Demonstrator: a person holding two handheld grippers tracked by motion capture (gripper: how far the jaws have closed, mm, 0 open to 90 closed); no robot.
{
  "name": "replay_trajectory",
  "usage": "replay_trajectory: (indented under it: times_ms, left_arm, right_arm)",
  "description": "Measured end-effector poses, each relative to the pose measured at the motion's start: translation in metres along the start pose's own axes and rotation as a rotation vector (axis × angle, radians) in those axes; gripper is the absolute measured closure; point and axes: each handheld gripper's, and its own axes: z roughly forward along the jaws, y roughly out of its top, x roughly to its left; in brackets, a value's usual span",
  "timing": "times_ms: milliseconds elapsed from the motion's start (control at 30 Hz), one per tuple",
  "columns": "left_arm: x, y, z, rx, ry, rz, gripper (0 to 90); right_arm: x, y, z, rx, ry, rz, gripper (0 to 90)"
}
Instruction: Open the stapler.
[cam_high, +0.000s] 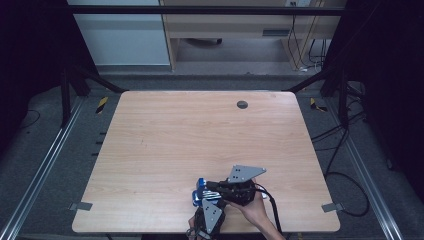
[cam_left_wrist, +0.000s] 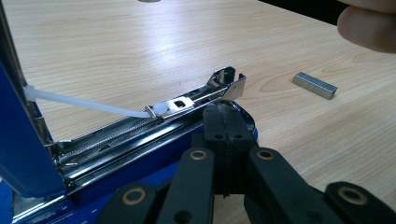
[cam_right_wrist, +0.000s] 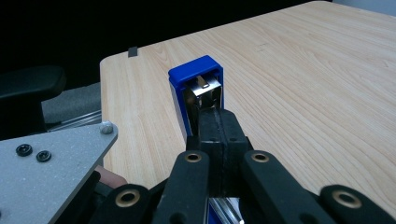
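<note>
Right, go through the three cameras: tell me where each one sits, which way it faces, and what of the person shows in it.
High view: fixed above the person's side, looking forward and down on the wooden table; a hand and both claws at the near edge.
Left gripper view: rides the left claw, looking along the opened blue stapler toward a loose strip of staples; a fingertip at top right.
Right gripper view: rides the right claw, facing the stapler's raised blue top.
All three views share the stapler and table.
</note>
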Motion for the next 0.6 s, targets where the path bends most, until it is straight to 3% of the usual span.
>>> replay_trajectory:
  times_ms: [600]
  left_arm:
    - [0.0,-0.0001,-0.0001,-0.001,0.002,0.0,89.6]
  right_arm:
    - [0.0013,0.0053,0.0077,0.01,0.019,-0.017,90.0]
